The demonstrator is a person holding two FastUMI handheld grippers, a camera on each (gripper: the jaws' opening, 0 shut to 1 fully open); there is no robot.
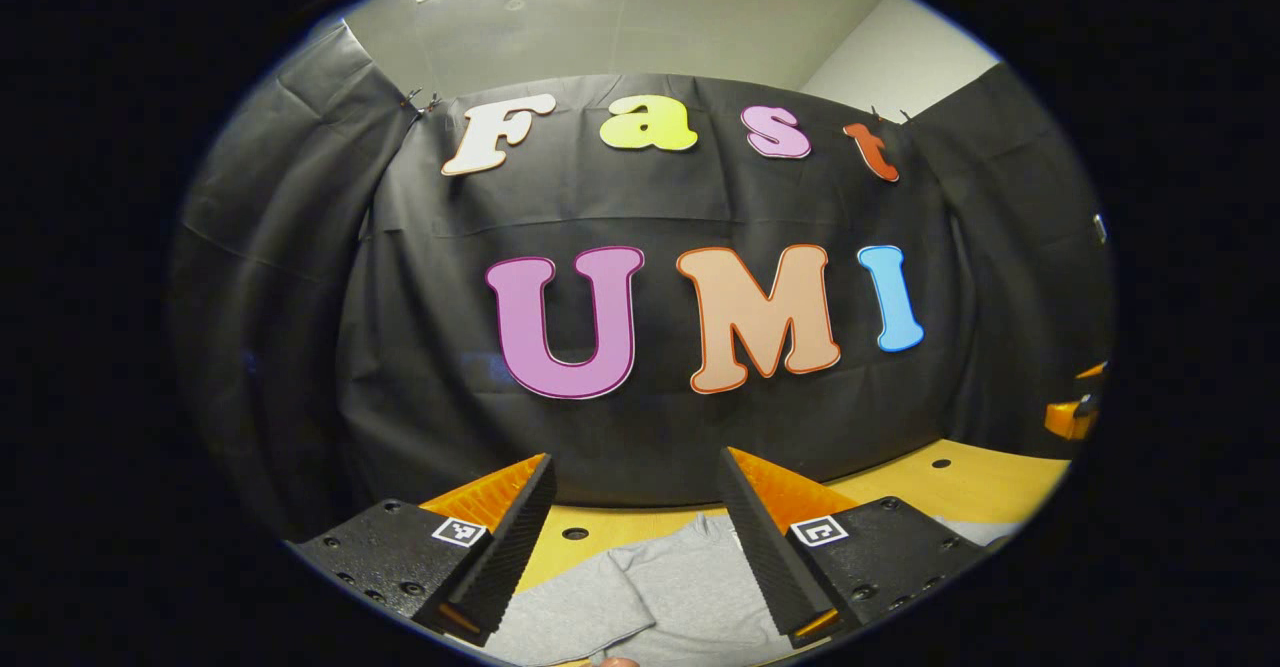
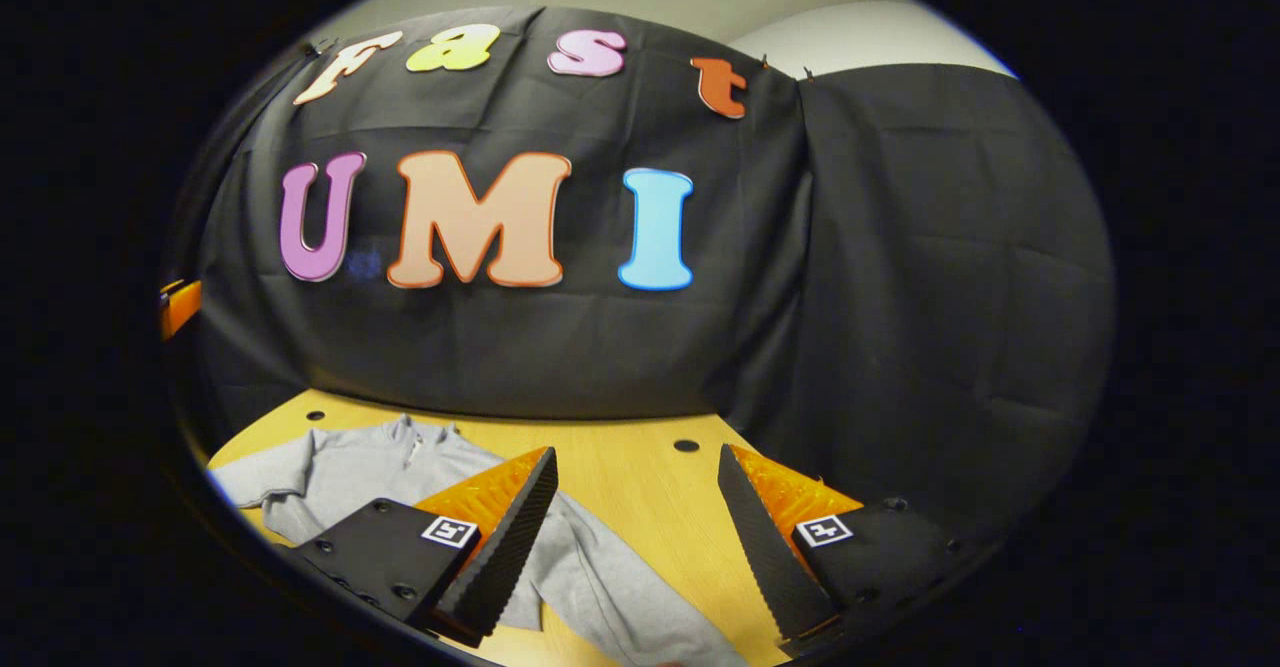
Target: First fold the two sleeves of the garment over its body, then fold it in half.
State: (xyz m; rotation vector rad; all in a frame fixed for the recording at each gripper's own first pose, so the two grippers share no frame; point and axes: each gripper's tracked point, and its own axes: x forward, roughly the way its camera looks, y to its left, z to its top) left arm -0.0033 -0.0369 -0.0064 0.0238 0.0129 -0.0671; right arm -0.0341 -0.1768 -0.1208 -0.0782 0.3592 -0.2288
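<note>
Both grippers, left (image 1: 636,537) and right (image 2: 636,537), hover jaws apart (holding nothing) over the sweatshirt (image 2: 420,477); best pinch each cuff cleanly.

my left gripper (image 1: 636,537) and right gripper (image 2: 636,537) both have ridged wedge fingers on black screw-dotted blocks, each with a small square marker

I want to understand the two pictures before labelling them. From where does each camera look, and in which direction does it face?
Left gripper view: rides on the left tool, above the table, facing the booth wall; its own two fingers, open, frame the grey sweatshirt.
Right gripper view: rides on the right tool, facing the wall; open fingers straddle one sleeve running toward the camera.
Both share the sweatshirt, wooden table and wall.
</note>
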